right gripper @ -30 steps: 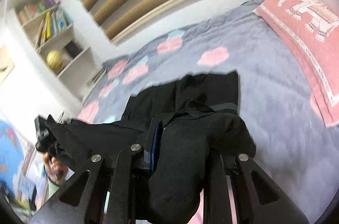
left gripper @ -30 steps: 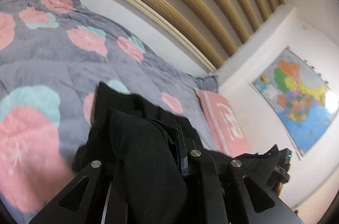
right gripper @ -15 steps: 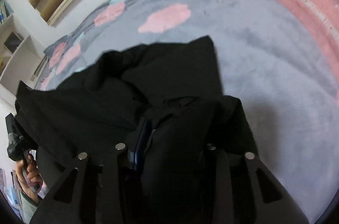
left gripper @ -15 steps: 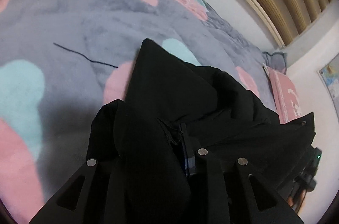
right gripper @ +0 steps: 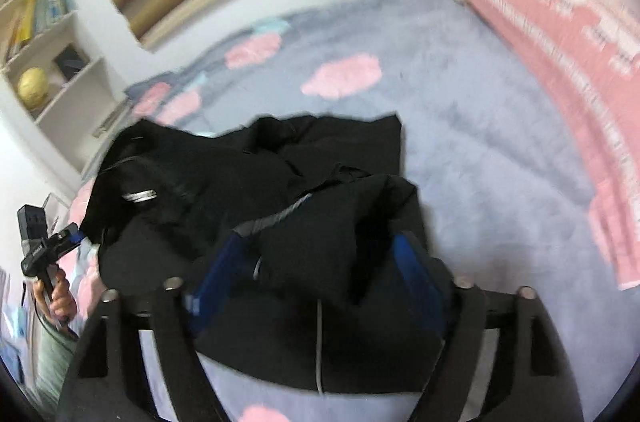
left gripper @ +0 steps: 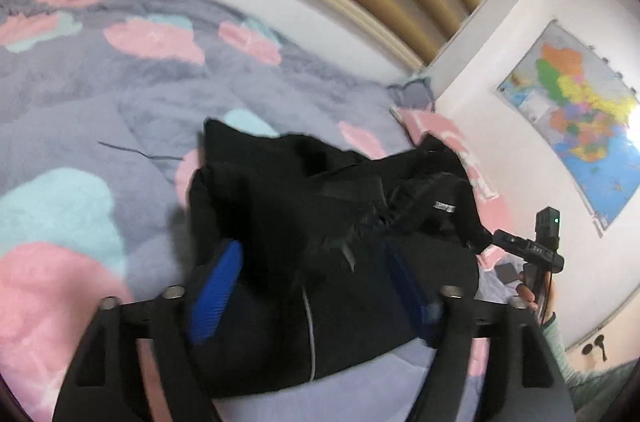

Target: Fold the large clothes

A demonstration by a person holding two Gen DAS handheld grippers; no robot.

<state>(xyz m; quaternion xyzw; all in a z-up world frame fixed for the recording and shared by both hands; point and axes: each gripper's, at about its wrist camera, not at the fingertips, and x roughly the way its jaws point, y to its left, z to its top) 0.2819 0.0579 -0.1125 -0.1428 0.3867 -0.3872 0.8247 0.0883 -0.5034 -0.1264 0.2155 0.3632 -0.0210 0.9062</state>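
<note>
— While both sets of jaws are opening, which step is this?
— Letting go: the left gripper (left gripper: 316,286) and right gripper (right gripper: 320,274) are freeing the black garment (left gripper: 320,222), which lies bunched on the grey blanket (left gripper: 100,110), cloth between their pads.
— Next?
— Probably pull clear, then find an edge to fold over.
— Count?
— One garment, two grippers, one pink pillow (right gripper: 560,62).
</note>
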